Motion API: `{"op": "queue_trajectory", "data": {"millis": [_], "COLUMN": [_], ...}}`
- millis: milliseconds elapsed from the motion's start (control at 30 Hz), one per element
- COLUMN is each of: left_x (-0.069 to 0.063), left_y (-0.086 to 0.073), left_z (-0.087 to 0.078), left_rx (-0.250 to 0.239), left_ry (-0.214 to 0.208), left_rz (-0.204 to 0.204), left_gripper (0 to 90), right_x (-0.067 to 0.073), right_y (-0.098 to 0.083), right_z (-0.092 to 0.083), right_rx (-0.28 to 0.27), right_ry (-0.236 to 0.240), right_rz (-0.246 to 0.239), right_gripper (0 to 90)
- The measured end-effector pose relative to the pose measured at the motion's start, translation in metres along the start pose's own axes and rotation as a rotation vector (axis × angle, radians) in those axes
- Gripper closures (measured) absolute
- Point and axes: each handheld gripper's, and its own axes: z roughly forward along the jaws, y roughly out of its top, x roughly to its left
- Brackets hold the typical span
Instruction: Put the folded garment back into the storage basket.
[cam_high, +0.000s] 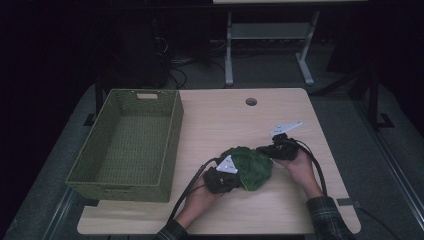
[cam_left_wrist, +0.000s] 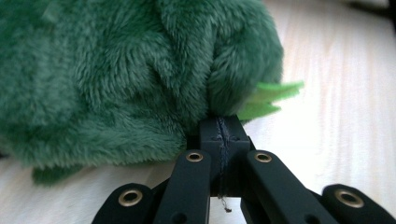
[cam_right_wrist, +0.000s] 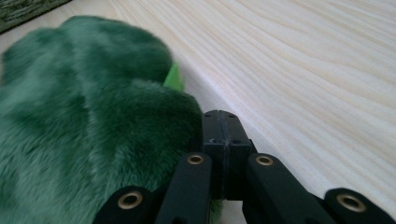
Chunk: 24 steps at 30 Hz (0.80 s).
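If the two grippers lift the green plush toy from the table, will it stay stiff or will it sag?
The green plush toy looks soft and furry, so it will probably sag between the left gripper and the right gripper. It seems light for its size. Its fur is likely not slippery, and it lies slumped on the table, so rolling seems unlikely.

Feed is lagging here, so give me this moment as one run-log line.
green plush toy: on table, right of basket | left gripper: jaws shut at toy's fur | right gripper: jaws shut beside toy | basket: nothing visible inside
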Motion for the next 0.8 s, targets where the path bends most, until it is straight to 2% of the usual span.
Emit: {"op": "queue_trajectory", "data": {"millis": [133, 267, 400, 467, 667, 800], "left_x": [0.008, 0.016, 0.025, 0.03, 0.035, 0.037], "left_y": [-0.001, -0.003, -0.006, -0.008, -0.011, -0.012], "left_z": [-0.002, -0.006, -0.012, -0.016, -0.019, -0.022], "left_rx": [0.008, 0.001, 0.001, 0.007, 0.001, 0.002], "left_ry": [0.025, 0.046, 0.064, 0.068, 0.068, 0.068], "left_rz": [-0.007, -0.025, -0.039, -0.041, -0.055, -0.055], "left_gripper": [89.8, 89.7, 89.0, 88.8, 88.9, 88.6], "right_x": [0.005, 0.007, 0.014, 0.023, 0.038, 0.054], "right_y": [-0.009, -0.012, -0.018, -0.023, -0.028, -0.035], "right_z": [0.0, -0.003, -0.009, -0.012, -0.014, -0.018], "right_rx": [0.038, 0.046, 0.048, 0.061, 0.075, 0.091], "right_ry": [0.013, 0.02, 0.051, 0.071, 0.125, 0.141], "right_rz": [-0.002, -0.012, -0.006, -0.033, -0.045, -0.079], "right_gripper": [89.9, 90.0, 90.0, 89.9, 89.9, 89.9]}}
